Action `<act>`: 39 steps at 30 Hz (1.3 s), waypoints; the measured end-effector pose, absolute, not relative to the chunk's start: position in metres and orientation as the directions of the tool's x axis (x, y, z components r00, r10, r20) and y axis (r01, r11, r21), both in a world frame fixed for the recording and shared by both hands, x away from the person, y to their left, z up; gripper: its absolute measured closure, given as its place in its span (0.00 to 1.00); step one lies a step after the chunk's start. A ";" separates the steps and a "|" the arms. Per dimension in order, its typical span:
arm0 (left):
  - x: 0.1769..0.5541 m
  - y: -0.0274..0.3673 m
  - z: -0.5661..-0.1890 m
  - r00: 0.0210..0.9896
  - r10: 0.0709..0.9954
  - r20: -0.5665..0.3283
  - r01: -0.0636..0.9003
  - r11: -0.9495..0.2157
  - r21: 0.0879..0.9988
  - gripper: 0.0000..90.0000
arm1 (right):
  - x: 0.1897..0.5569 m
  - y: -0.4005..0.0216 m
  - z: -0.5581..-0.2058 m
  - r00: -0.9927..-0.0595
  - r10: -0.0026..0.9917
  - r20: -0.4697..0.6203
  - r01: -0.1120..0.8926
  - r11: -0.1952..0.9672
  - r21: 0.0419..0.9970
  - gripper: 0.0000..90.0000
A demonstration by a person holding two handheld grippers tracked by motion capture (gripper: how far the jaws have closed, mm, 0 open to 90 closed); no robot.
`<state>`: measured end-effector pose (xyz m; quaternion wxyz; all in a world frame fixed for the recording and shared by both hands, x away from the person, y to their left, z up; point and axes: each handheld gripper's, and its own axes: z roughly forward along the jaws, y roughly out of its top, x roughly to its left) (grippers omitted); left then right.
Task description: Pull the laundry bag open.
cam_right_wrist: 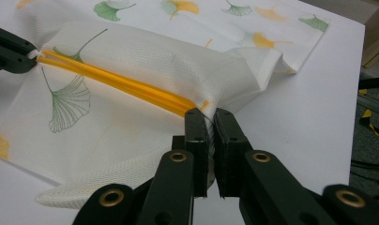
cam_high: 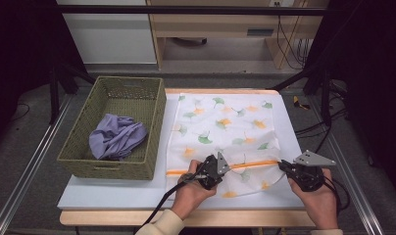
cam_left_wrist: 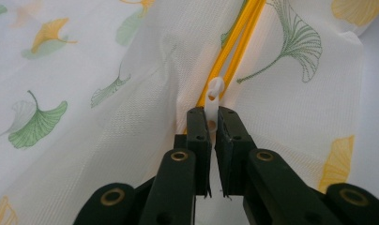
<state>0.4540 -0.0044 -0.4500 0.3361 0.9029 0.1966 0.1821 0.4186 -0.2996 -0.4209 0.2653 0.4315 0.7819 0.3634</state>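
**Grippers clamped at both ends of the yellow zipper**

Zipper work is where you are: your left gripper (cam_high: 224, 165) has its 2 jaws pressed together on the white zipper pull (cam_left_wrist: 214, 101), whose looped tip sticks out past the jaw ends in the left gripper view. Your right gripper (cam_high: 284, 167) has its jaws closed on the edge of the white mesh bag (cam_high: 220, 132), right at the end of the yellow zipper (cam_right_wrist: 117, 83); the fabric bunches up just beyond the jaw tips in the right gripper view.

The bag, printed with green and yellow ginkgo leaves, lies on the white table (cam_high: 112, 193), to the right of centre. Its far part lies flat, and the near part is rumpled around the zipper. The zipper runs roughly across the bag between your 2 grippers, close to the bag's near edge. Your left hand (cam_high: 191, 193) and right hand (cam_high: 316, 200) hold the grippers from the near side.

To the left, just beside the bag, stands a green woven basket (cam_high: 83, 161) with a crumpled lilac cloth (cam_high: 116, 137) inside it.
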 end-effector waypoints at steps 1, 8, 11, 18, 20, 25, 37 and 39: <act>0.454 -0.004 -0.450 0.856 0.477 0.201 0.231 -0.699 0.676 0.93 | 0.419 -0.300 -0.422 -0.486 0.868 -0.101 0.484 0.363 0.796 0.95; 0.456 0.003 -0.451 0.855 0.485 0.182 0.251 -0.695 0.674 0.93 | 0.420 -0.301 -0.424 -0.481 0.872 -0.093 0.494 0.357 0.793 0.95; 0.454 0.002 -0.452 0.855 0.483 0.188 0.243 -0.694 0.678 0.93 | 0.421 -0.302 -0.424 -0.484 0.870 -0.095 0.489 0.358 0.795 0.95; 0.456 0.000 -0.452 0.852 0.490 0.186 0.249 -0.690 0.679 0.93 | 0.421 -0.303 -0.425 -0.476 0.875 -0.089 0.494 0.350 0.796 0.95; 0.456 -0.002 -0.453 0.852 0.492 0.181 0.252 -0.688 0.681 0.93 | 0.421 -0.304 -0.426 -0.470 0.878 -0.092 0.499 0.350 0.792 0.95; 0.453 -0.004 -0.453 0.855 0.488 0.174 0.250 -0.683 0.687 0.93 | 0.421 -0.307 -0.427 -0.457 0.886 -0.081 0.510 0.335 0.792 0.95; 0.453 0.000 -0.453 0.849 0.497 0.178 0.246 -0.670 0.701 0.93 | 0.415 -0.308 -0.430 -0.459 0.885 -0.078 0.519 0.338 0.785 0.95; 0.455 0.001 -0.454 0.849 0.503 0.165 0.258 -0.665 0.701 0.93 | 0.415 -0.308 -0.431 -0.458 0.886 -0.078 0.521 0.339 0.784 0.95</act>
